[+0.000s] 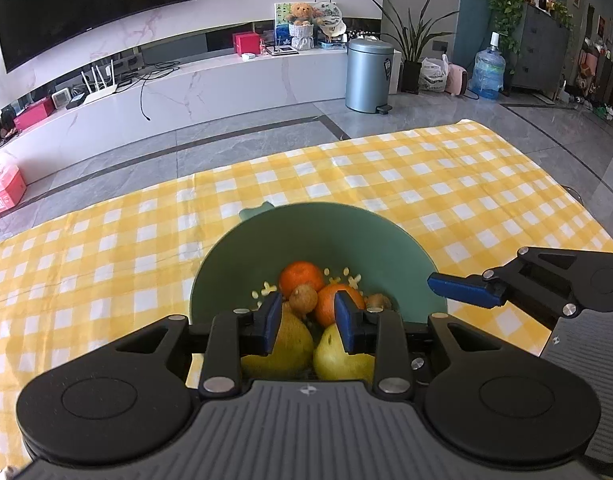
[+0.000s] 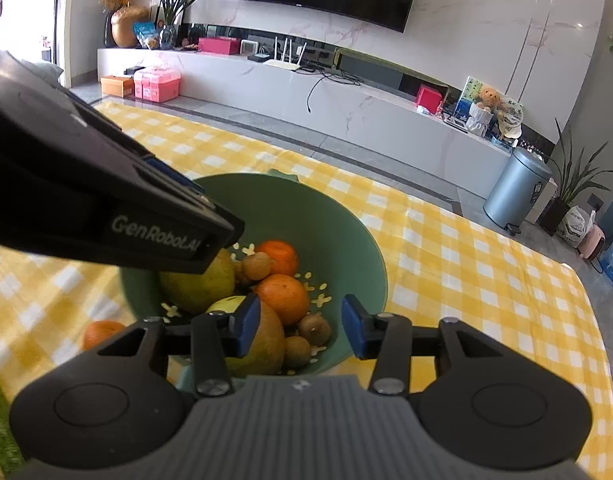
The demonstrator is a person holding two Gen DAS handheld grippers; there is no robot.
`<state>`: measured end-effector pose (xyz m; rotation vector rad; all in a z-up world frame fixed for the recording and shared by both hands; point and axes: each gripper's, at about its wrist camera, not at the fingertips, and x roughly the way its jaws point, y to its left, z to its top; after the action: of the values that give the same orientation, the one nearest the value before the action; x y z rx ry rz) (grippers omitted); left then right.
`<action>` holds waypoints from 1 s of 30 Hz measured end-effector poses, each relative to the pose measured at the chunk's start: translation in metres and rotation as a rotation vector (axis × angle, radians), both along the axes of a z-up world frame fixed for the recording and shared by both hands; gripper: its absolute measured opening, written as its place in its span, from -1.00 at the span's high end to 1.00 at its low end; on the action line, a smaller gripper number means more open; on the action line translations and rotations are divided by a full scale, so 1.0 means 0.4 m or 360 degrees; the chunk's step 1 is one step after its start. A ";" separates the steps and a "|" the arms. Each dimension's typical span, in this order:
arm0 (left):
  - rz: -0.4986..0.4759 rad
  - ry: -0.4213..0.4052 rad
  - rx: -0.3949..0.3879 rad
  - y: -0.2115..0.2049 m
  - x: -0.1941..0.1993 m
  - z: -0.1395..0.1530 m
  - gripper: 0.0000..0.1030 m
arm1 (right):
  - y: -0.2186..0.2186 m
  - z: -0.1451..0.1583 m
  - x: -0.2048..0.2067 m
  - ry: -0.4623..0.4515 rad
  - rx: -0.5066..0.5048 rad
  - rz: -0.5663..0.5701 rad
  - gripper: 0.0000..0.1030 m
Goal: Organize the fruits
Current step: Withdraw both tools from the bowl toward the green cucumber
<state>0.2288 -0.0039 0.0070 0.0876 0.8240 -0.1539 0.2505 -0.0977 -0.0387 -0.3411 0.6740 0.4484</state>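
The left gripper (image 1: 308, 322) is seen with fingers narrowly parted, empty, above two pears (image 1: 282, 344) in the green bowl (image 1: 306, 224). The right gripper (image 2: 301, 326) is likewise parted and empty over the bowl's near rim. Oranges (image 1: 301, 276) and small brown fruits (image 1: 303, 298) are contained in the bowl, which is set on the yellow-checked worktop (image 1: 426, 184). One orange (image 2: 100, 332) is noted outside it.

A dark television (image 1: 94, 4) hangs on a pale marble wall (image 2: 486, 20) above a long white console (image 1: 210, 88). Grey tiles (image 1: 242, 136) cover the floor, and a metal bin (image 1: 368, 76) stands beside a potted plant (image 1: 412, 40).
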 end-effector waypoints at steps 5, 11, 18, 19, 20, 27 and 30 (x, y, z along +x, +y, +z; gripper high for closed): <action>0.0011 0.0014 0.0012 -0.002 -0.049 0.013 0.29 | -0.009 0.021 -0.047 0.0006 0.0055 -0.0037 0.15; 0.0010 0.0056 0.0028 -0.001 -0.117 0.021 0.25 | -0.031 0.027 -0.118 0.0057 0.0129 -0.0101 0.06; 0.0035 0.0191 0.0021 0.010 -0.205 -0.013 0.24 | -0.042 0.010 -0.214 0.0125 0.0160 -0.0110 0.06; 0.0035 0.0215 0.0023 0.013 -0.215 -0.019 0.24 | -0.040 0.006 -0.224 0.0145 0.0164 -0.0104 0.06; 0.0036 0.0243 0.0027 0.015 -0.226 -0.026 0.24 | -0.037 0.000 -0.238 0.0167 0.0168 -0.0092 0.06; -0.0002 0.0407 0.0069 0.028 -0.298 -0.065 0.24 | -0.008 -0.036 -0.313 0.0293 0.0180 0.0007 0.06; 0.0017 0.0430 0.0065 0.045 -0.320 -0.075 0.23 | 0.018 -0.047 -0.332 0.0333 0.0175 0.0080 0.06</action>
<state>0.1007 0.0141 -0.0231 0.1022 1.0971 -0.1403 0.1177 -0.0903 -0.0575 -0.2085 0.8418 0.5718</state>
